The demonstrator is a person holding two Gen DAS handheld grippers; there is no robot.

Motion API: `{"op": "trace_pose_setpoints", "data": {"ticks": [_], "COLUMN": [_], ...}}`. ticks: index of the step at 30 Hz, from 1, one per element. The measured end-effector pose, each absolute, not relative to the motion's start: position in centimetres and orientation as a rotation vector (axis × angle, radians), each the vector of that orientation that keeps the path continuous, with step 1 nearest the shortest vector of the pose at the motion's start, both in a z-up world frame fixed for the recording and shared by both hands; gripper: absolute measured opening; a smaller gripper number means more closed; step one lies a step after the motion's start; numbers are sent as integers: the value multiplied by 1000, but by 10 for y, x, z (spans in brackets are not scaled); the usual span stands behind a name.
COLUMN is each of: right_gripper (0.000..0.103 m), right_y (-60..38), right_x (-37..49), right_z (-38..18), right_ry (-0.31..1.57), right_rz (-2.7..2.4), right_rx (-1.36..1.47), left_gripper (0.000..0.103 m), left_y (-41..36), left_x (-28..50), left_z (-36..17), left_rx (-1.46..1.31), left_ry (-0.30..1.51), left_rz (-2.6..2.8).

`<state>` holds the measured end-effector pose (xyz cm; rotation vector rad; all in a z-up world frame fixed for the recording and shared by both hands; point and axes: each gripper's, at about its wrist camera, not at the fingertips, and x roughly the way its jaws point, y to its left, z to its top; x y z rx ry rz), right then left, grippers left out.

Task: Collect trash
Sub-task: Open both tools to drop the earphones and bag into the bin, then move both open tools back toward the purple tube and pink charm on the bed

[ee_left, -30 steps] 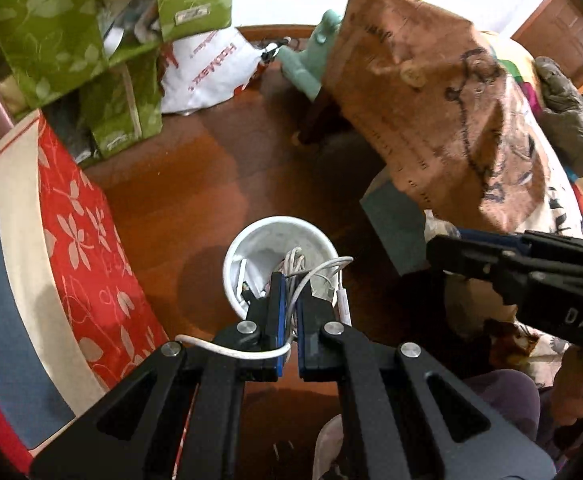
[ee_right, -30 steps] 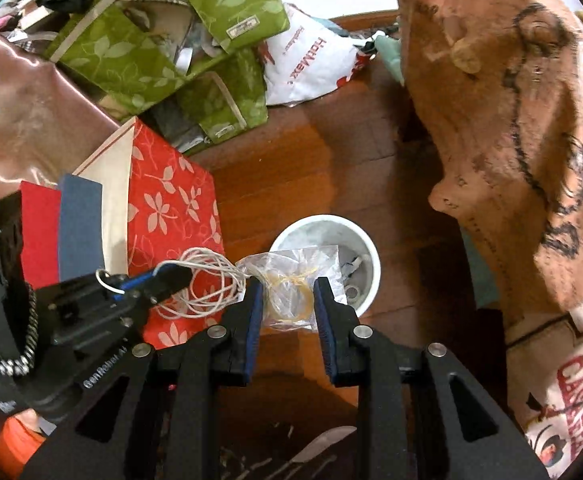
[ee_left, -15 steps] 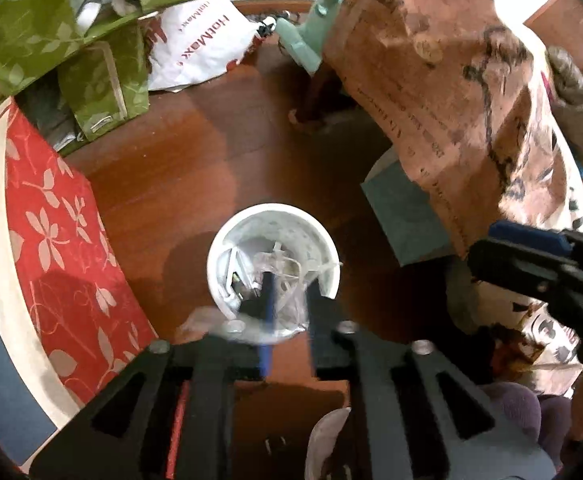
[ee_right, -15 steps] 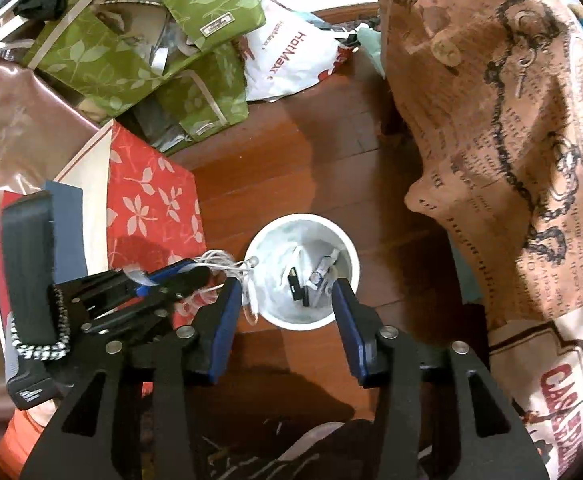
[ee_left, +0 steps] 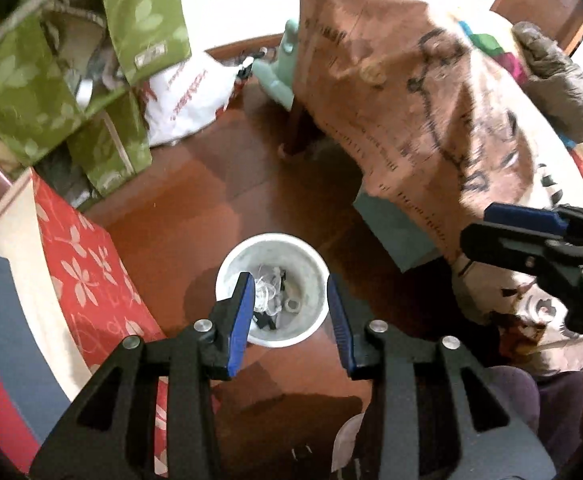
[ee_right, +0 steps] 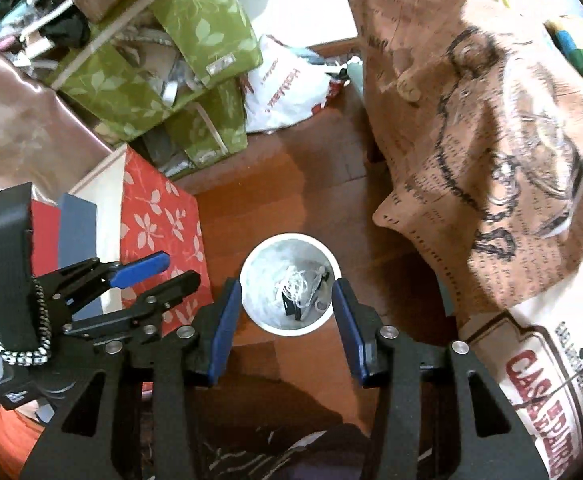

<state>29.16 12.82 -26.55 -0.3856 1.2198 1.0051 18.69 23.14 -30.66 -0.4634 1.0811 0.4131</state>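
A white bin (ee_left: 272, 288) stands upright on the wood floor (ee_left: 195, 200), mouth up; a white cord (ee_right: 296, 288) and dark scraps lie tangled at its bottom; the left gripper (ee_left: 291, 312) hangs above it, spread wide and empty — so does the right gripper (ee_right: 287, 316); a red floral box (ee_right: 159, 224) sits just left of the bin; a brown printed cloth (ee_left: 411, 120) hangs to the right; green bags (ee_right: 163, 60) crowd the floor's far edge.
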Motion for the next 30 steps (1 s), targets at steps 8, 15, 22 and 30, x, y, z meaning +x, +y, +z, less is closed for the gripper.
{"op": "trace_pose_setpoints", "data": {"ticks": [8, 15, 22, 30], "right_gripper": [43, 43, 43, 43], "right_y": [84, 30, -36, -119], "right_x": [302, 312, 331, 358], "right_z": [-217, -164, -118, -89], "right_ry": [1105, 952, 851, 764], "right_rz": [980, 919, 819, 646], "right_rx": [-336, -279, -197, -153], "left_gripper": [36, 37, 43, 48], "left_y": [202, 162, 112, 52], "left_x": [193, 214, 242, 291], "left_z": [-235, -181, -142, -114], "left_rx": [-385, -294, -234, -192], "left_ry": [955, 864, 794, 752], "left_rz": [398, 347, 261, 131]}}
